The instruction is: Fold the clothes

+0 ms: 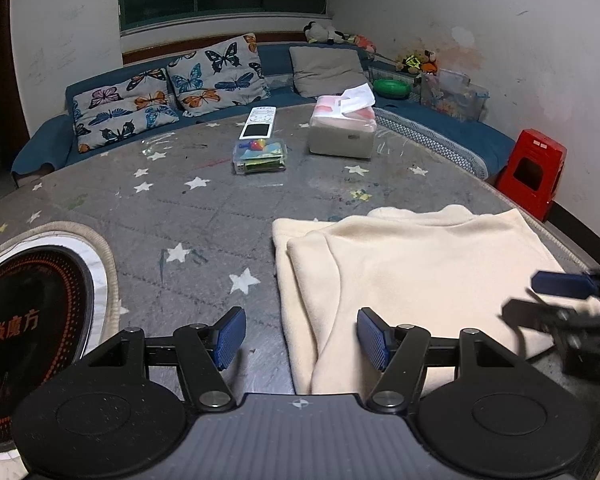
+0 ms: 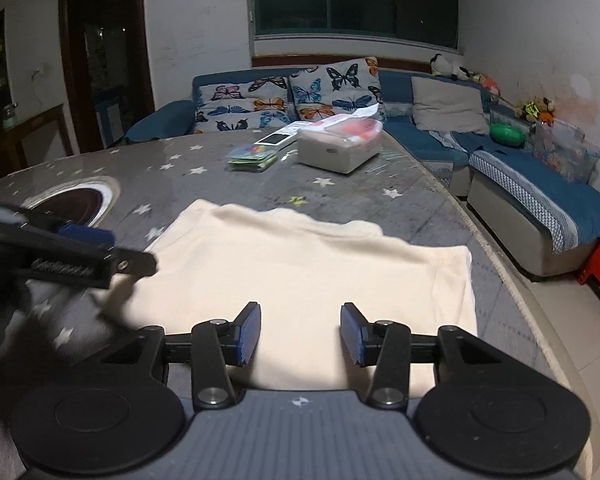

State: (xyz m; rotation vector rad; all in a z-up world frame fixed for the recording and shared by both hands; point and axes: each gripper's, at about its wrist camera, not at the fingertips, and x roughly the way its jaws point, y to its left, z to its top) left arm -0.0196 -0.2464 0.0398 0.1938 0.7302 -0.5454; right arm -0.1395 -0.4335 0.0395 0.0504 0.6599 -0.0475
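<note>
Two grippers, one garment, and honestly most of the work looks done. Biggest thing first: the round table [image 1: 204,216] with its grey starry cover fills both views, couch [image 2: 540,184] curving behind it. On the near right part of the table lies the cream garment [image 1: 420,264], already folded into a flat rectangle with a second layer's edge showing along its left side, so I judge we're late in the fold.

My left gripper [image 1: 300,338] hangs over that left edge, jaws apart, nothing between the pads, probably parked there to neaten or pinch the edge next. My right gripper [image 2: 300,334] sits over the near middle of the cloth, jaws also apart and gripping nothing; looks like it let go so the fabric can settle.

Smaller stuff stays well clear at the far side: tissue box [image 1: 342,130], remote [image 1: 258,122], little clear box [image 1: 260,156]. So no snagging risk.
</note>
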